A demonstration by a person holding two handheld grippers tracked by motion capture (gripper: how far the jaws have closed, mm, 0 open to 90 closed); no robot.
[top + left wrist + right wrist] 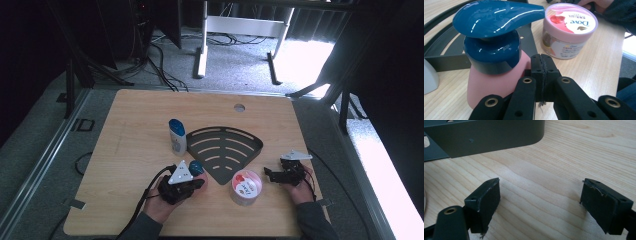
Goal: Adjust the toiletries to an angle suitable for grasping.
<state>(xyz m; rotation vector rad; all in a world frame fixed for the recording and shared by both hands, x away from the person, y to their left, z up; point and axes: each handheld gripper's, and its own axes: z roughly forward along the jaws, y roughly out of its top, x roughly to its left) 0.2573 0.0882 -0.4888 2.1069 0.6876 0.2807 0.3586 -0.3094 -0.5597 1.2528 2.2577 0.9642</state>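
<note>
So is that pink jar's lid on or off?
On. The pink jar stands upright on the table, its printed lid sitting flat across the top.

The pump bottle [496, 75] had a glossy blue plastic head over a matt pink body. The worktop [564, 157] was pale grained wood; the corner rack [446, 58] looked matt dark metal.
</note>
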